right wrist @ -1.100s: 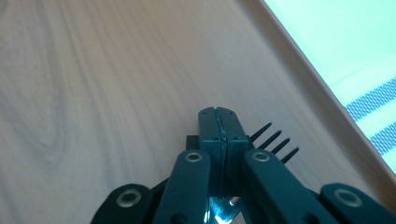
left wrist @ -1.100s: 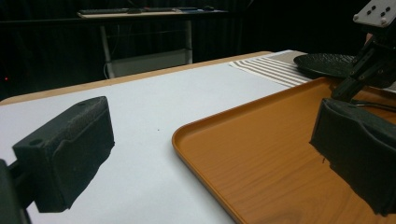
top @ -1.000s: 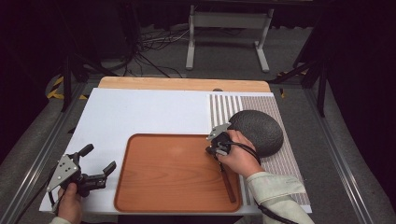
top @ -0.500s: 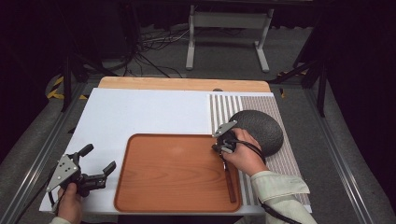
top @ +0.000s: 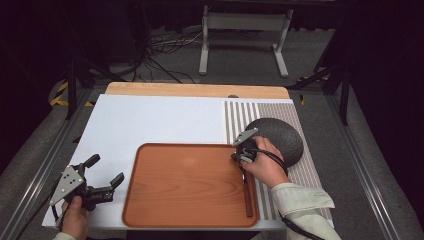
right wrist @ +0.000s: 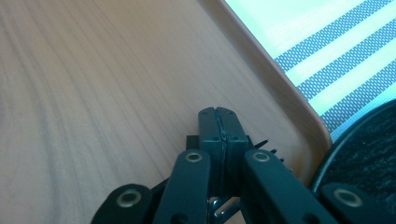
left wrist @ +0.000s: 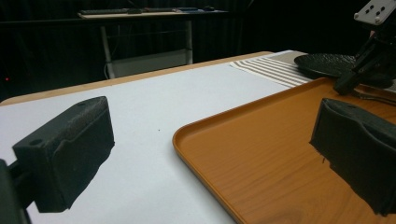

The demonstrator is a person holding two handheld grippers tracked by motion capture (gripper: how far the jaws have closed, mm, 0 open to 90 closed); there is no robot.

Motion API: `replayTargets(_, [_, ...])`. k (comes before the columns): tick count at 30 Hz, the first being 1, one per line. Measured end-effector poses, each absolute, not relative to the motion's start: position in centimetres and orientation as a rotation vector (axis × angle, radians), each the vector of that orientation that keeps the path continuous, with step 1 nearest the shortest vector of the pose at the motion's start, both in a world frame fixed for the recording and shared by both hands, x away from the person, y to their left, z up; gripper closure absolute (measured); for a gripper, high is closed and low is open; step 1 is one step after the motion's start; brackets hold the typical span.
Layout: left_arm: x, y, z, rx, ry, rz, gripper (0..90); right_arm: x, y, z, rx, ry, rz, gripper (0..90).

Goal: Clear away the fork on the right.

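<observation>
High view: the right claw (top: pixel 242 154) is shut tight on a fork (top: pixel 246 187) over the brown tray (top: pixel 185 186). The left claw (top: pixel 106 174) is wide open, holding nothing.

Right tool (right wrist: pixel 218 122) hides a fork's (right wrist: pixel 266 145) handle.

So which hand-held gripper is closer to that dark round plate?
The right hand-held gripper, right beside the dark plate over the tray's edge. The left hand-held gripper sits across the tray.
</observation>
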State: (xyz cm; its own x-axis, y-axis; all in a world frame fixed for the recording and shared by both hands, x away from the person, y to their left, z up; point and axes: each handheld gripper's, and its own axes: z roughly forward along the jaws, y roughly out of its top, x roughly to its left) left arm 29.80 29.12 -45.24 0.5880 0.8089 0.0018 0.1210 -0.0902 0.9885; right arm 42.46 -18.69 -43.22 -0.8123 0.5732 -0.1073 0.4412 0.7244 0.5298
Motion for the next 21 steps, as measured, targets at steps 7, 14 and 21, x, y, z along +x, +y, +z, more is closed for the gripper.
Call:
replayTargets(7, [29.8, 29.1, -45.2, 1.581, 0.803, 0.692, 0.2, 42.3, -18.9, -42.9, 0.809, 2.650, 0.735, 90.0])
replayTargets(14, [29.7, 29.1, -45.2, 1.582, 0.802, 0.694, 0.2, 41.9, -19.2, -40.6, 0.791, 2.599, 0.824, 81.8])
replayTargets(21, [29.7, 29.1, -45.1, 1.584, 0.799, 0.695, 0.2, 41.0, -19.6, -38.4, 0.786, 2.531, 1.010, 38.1])
